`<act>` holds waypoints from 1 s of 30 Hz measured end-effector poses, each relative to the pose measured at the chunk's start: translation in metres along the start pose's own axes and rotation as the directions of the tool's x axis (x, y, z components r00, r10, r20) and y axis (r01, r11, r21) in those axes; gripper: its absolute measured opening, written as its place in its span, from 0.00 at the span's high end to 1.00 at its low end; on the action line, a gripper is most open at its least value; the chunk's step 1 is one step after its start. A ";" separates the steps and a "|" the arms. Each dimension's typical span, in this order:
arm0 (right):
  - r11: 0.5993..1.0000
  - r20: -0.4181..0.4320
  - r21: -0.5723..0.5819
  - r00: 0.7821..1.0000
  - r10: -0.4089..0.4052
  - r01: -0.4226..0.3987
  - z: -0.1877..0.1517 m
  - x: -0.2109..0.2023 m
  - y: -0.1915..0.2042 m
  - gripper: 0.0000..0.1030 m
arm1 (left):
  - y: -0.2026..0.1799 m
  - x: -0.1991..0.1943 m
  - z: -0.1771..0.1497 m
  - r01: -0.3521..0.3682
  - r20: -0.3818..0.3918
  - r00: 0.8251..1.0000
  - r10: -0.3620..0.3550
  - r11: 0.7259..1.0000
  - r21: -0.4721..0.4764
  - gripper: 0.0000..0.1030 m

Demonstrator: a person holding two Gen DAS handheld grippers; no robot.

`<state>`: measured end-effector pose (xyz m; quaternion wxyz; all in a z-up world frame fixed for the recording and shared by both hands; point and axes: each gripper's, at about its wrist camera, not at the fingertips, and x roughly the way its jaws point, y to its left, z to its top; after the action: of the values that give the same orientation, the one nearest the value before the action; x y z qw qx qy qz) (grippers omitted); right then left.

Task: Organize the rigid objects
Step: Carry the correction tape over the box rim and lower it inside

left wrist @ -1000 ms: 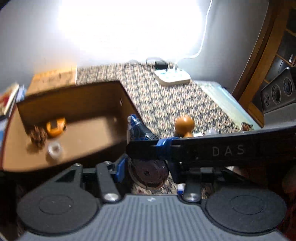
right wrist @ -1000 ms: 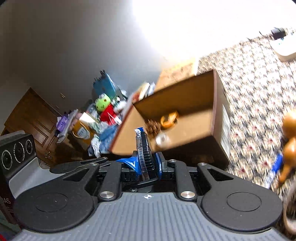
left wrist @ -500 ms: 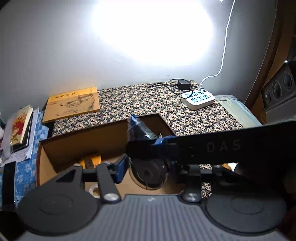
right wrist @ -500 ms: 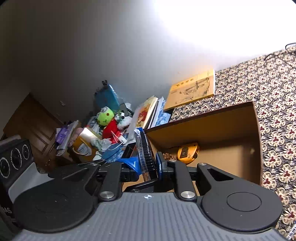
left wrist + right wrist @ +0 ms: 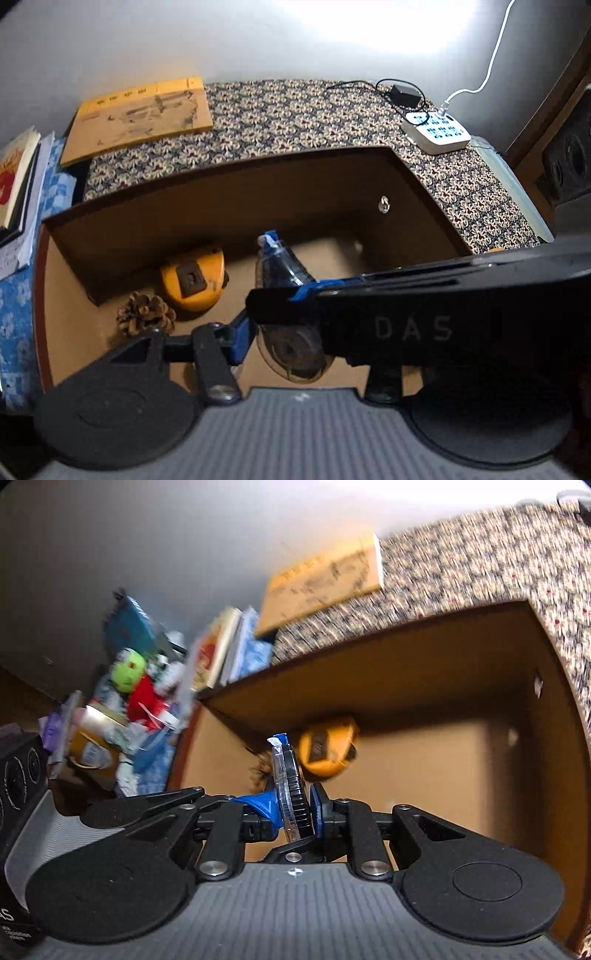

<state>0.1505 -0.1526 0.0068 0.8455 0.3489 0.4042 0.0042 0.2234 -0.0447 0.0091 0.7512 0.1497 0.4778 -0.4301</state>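
Here, right tongs (image 5: 295,808) clamped around a clear, black-spooled tape dispenser (image 5: 288,786); left tongs' (image 5: 295,325) state unclear.

**Colours and patterns**

Cardboard box (image 5: 229,206): brown. Tape measure (image 5: 194,278), beyond the fingers: orange, dark centre. Pine cone (image 5: 146,317): brown. Tablecloth (image 5: 295,118): navy and cream floral with red dots. Book (image 5: 136,118): yellow-orange. Power strip (image 5: 436,133): white. Fingertips (image 5: 317,810): blue.

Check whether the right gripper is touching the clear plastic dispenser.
Touching. The right wrist view shows the right gripper with both blue pads pressed against the clear plastic dispenser, no gap.
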 end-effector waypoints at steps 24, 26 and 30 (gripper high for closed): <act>0.982 -0.203 0.124 0.972 -0.118 0.145 0.011 0.044 -0.038 0.94 | 0.026 0.053 0.000 -0.035 -0.217 0.976 0.023 0.998 -0.049 0.57; 0.981 -0.201 0.119 0.971 -0.126 0.151 0.011 0.042 -0.039 0.94 | 0.024 0.053 -0.002 -0.045 -0.225 0.974 0.035 0.998 -0.041 0.56; 0.979 -0.191 0.113 0.970 -0.147 0.170 0.013 0.041 -0.041 0.94 | 0.019 0.053 -0.006 -0.072 -0.233 0.970 0.066 0.997 -0.018 0.55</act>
<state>0.1758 -0.1790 -0.0397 0.7784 0.3672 0.5058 -0.0577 0.2441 -0.0561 -0.0428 0.7068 0.2056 0.5623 -0.3768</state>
